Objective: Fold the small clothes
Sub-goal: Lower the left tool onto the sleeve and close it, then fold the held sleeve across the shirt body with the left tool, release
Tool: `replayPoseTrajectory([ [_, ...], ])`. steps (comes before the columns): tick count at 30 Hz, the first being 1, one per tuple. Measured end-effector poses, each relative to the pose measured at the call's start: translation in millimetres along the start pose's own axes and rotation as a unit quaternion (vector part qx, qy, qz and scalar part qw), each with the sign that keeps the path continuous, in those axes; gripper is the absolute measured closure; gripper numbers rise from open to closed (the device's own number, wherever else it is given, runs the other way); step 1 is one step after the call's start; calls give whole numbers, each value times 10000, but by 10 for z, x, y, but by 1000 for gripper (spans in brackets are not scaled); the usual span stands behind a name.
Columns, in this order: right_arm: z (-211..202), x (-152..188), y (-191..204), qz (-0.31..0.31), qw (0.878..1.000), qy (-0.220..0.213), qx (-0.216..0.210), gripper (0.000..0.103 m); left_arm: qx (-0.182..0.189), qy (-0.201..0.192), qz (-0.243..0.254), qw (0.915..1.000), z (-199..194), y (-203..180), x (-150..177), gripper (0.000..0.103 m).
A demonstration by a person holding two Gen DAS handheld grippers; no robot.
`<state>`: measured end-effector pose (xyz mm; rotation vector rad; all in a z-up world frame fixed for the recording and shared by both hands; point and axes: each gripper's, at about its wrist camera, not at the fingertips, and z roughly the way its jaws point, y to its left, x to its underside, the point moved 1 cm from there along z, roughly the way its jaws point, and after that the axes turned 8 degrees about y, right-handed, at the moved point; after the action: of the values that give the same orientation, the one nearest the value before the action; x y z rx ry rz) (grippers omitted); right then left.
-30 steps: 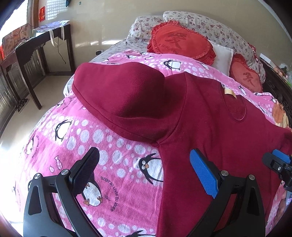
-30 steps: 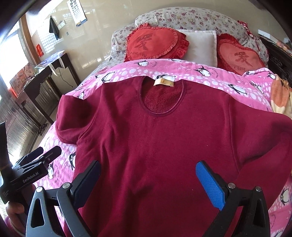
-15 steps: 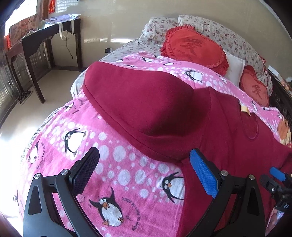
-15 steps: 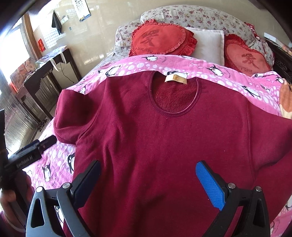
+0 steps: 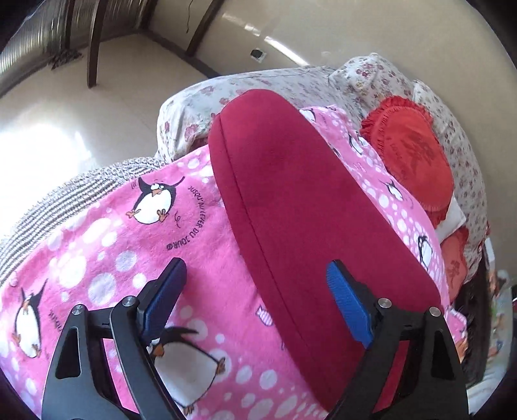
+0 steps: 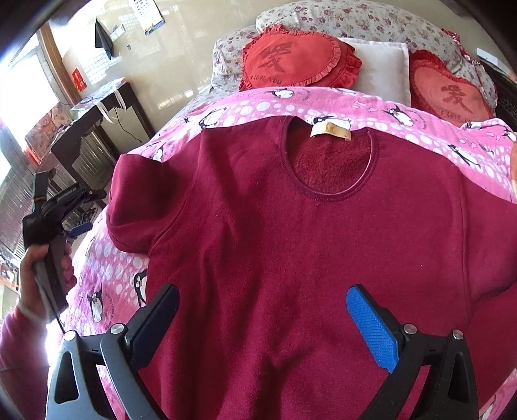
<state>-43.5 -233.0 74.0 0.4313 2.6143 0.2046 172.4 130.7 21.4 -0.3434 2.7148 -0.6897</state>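
A dark red fleece top [image 6: 290, 252] lies flat, front up, on the pink penguin blanket [image 6: 110, 284], neck hole and tan label [image 6: 329, 131] toward the pillows. Its left sleeve [image 5: 300, 200] lies on the blanket in the left wrist view, cuff end far. My left gripper [image 5: 255, 294] is open just above the sleeve's near part, straddling its left seam edge; it also shows in the right wrist view [image 6: 69, 215] at the far left. My right gripper [image 6: 261, 316] is open and empty above the lower middle of the top.
Red heart cushions [image 6: 290, 61] and floral pillows [image 6: 355, 19] lie at the head of the bed. A dark side table [image 6: 97, 110] stands left of the bed by the wall. The bed's left edge [image 5: 80, 190] drops to a pale floor.
My left gripper has swung left and forward to over the left sleeve, tilting down toward the bed's edge. My right gripper has moved slightly forward over the top.
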Motion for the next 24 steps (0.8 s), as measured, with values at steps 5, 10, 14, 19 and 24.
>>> replayPoseTrajectory([
  [5, 105, -12, -45, 66, 9999, 138, -36, 0, -43, -129, -34, 9999, 146, 4, -190, 14],
  [10, 146, -20, -106, 144, 9997, 173, -9, 0, -122, -41, 210, 9997, 315, -103, -352, 62],
  [14, 113, -16, -156, 217, 9997, 147, -6, 0, 26, -144, 287, 9995, 177, -199, -334, 94],
  [19, 14, -11, -261, 320, 9995, 29, 4, 0, 223, -717, 1118, 9909, -404, -651, -63, 95],
  [24, -126, 4, -426, 628, 9979, -132, -61, 0, 596, -969, 2051, 9721, -785, -1289, 406, 95],
])
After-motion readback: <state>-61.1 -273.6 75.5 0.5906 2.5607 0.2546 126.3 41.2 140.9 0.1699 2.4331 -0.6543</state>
